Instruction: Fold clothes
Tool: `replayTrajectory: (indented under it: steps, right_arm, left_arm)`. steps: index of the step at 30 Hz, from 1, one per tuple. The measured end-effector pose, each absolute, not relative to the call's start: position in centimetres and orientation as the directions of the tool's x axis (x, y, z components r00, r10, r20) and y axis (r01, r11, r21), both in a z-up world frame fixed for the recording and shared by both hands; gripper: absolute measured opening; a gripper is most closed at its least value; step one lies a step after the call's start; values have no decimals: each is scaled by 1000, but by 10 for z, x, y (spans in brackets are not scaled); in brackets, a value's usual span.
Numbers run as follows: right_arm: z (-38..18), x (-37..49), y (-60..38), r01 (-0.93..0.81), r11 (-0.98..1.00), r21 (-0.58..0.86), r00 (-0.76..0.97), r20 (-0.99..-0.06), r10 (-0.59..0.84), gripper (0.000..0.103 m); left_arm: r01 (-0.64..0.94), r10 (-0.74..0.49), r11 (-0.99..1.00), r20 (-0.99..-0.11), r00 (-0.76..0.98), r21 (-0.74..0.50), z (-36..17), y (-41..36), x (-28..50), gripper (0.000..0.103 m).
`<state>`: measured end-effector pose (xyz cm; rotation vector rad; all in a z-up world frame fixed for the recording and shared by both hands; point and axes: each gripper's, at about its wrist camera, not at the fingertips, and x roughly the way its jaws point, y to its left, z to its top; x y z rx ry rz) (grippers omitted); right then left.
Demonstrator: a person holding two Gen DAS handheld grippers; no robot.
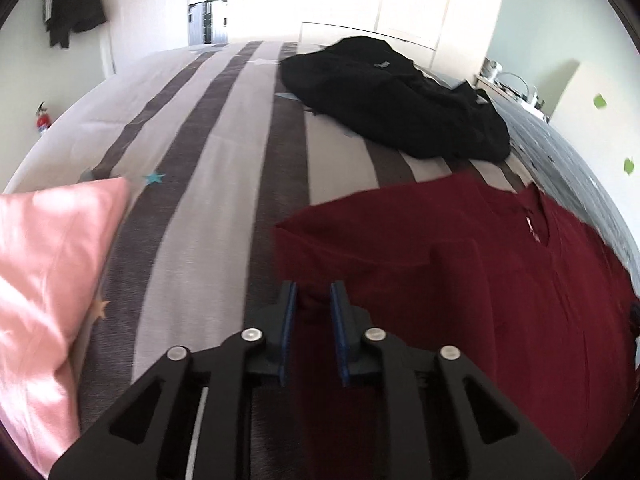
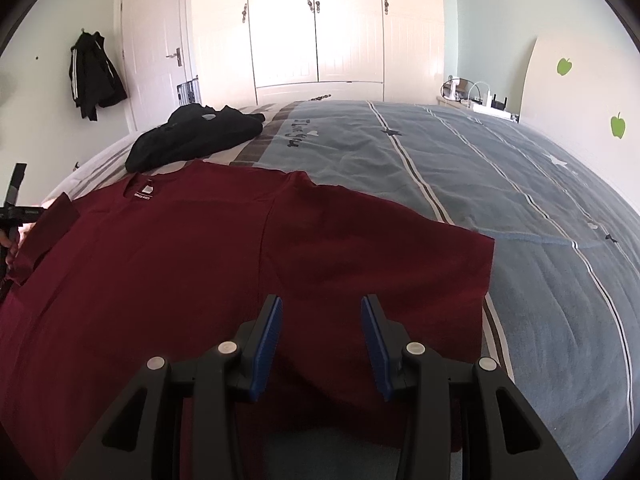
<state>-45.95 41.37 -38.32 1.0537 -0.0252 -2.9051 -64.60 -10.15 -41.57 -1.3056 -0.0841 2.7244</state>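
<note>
A dark red T-shirt (image 2: 168,264) lies spread on the bed, its collar and label toward the far side. My left gripper (image 1: 313,300) is shut on the shirt's left sleeve. The right wrist view shows that sleeve (image 2: 52,228) lifted and turned inward at the left edge, beside the left gripper's body (image 2: 14,212). My right gripper (image 2: 321,312) hovers open over the shirt near its right sleeve (image 2: 420,256), with only flat cloth showing between its blue pads (image 2: 269,344).
A crumpled black garment (image 1: 396,100) lies farther back on the bed. A pink pillow (image 1: 48,280) rests at the left. The striped grey and blue bedspread (image 2: 500,208) stretches right. Wardrobe doors (image 2: 316,28) and a hanging jacket (image 2: 94,76) stand behind.
</note>
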Motion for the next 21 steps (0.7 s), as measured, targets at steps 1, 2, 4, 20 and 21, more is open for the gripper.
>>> replayTrajectory:
  steps: [1, 2, 4, 20, 21]
  right_arm:
    - [-383, -459, 414, 43, -999, 33, -766, -640, -54, 38]
    - [-383, -460, 414, 44, -999, 33, -766, -641, -55, 38]
    - [-384, -460, 413, 45, -999, 32, -764, -643, -54, 38]
    - [-384, -461, 414, 38, -999, 33, -765, -642, -50, 38]
    - [-384, -461, 413, 37, -999, 31, -764, -644, -49, 38]
  left_arm:
    - [-84, 120, -993, -777, -619, -87, -419, -100, -645, 16]
    - [-88, 103, -994, -777, -620, -62, -421, -98, -644, 13]
    - [-96, 76, -995, -777, -625, -20, -423, -94, -643, 4]
    - [36, -59, -998, -735, -675, 48, -411, -123, -635, 1]
    - [43, -64, -998, -737, -673, 46, -411, -125, -635, 2]
